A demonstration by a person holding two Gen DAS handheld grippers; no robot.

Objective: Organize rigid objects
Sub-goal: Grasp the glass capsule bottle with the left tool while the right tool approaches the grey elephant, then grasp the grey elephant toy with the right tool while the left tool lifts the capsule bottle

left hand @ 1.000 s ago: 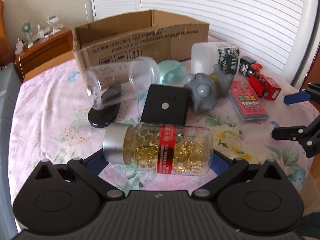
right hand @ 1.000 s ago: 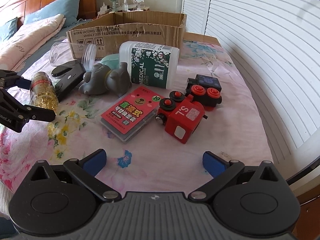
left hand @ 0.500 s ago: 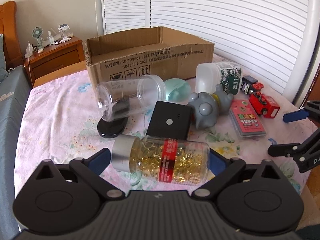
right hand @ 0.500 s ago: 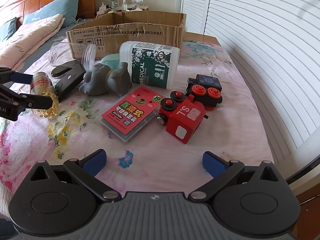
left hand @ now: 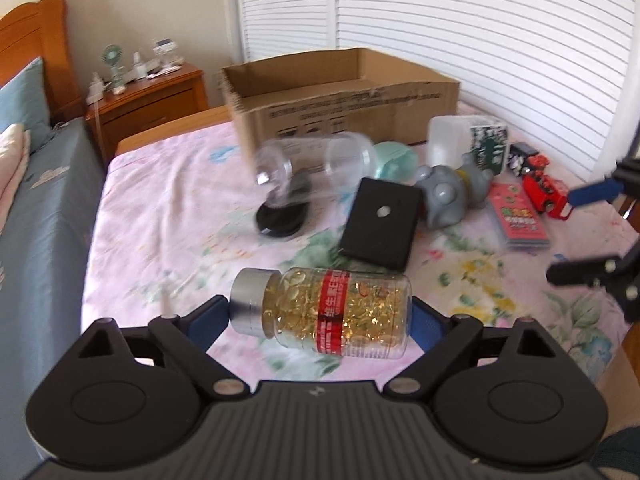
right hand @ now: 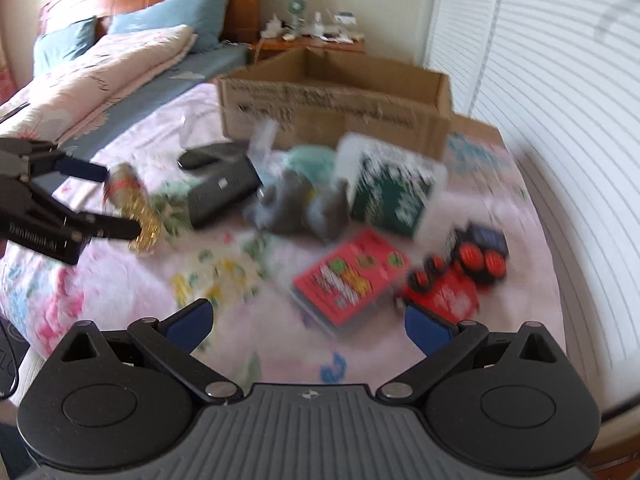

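Observation:
My left gripper (left hand: 316,316) is shut on a clear pill bottle (left hand: 324,314) of golden capsules with a silver cap and red label, held lengthwise above the floral bedsheet. It also shows in the right wrist view (right hand: 134,204), held in the left gripper (right hand: 116,200). My right gripper (right hand: 308,324) is open and empty, above the sheet in front of a red card box (right hand: 352,276) and a red toy train (right hand: 460,276). The open cardboard box (left hand: 340,96) stands at the back.
On the sheet lie a clear empty jar (left hand: 316,164), a black disc (left hand: 284,216), a black flat case (left hand: 382,222), a grey toy (left hand: 452,192), a teal object (left hand: 394,162) and a white medical bottle (left hand: 468,146). A wooden nightstand (left hand: 148,100) stands behind.
My left gripper has lifted the pill bottle off the sheet and pulled back, tilting it. My right gripper has moved up and forward; its view is blurred.

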